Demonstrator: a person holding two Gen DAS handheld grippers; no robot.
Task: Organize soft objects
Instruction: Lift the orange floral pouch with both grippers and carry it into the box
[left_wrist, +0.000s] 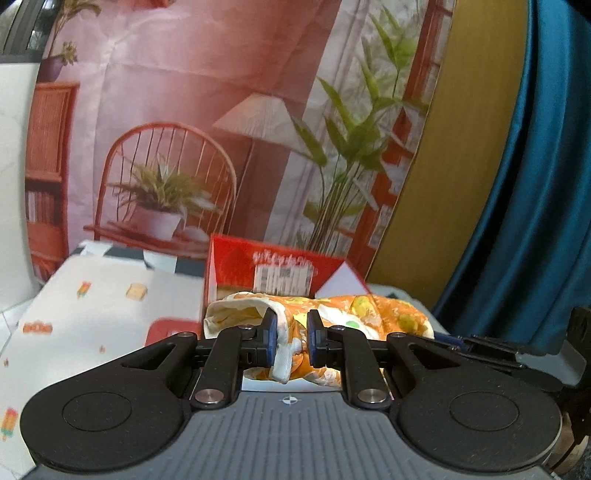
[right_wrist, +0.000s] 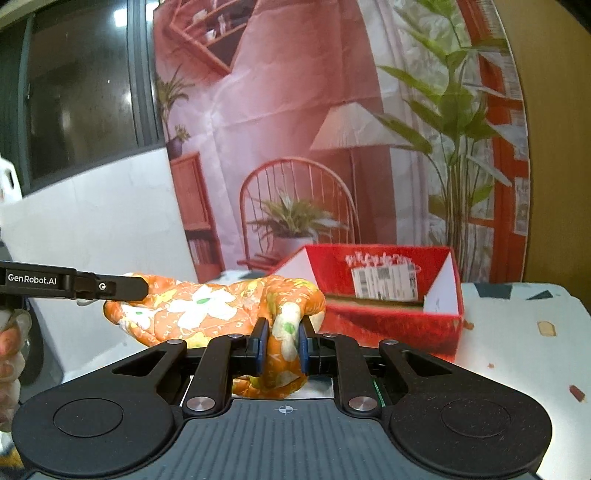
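Printed backdrop (left_wrist: 192, 122) of a pink room with chair, lamp and plants, hung behind everything; teal curtain (left_wrist: 524, 184) at its right edge. White tablecloth (left_wrist: 96, 317) with small coloured prints, spread over the table. Red open box (right_wrist: 388, 295) standing on the table, barcode label on its inner wall. Orange flowered cloth (right_wrist: 207, 310) stretched in the air in front of the box, between both grippers. Left gripper (left_wrist: 291, 338) clamped on one bunched end, by a white loop. Right gripper (right_wrist: 282, 343) pinched tight on the other end.
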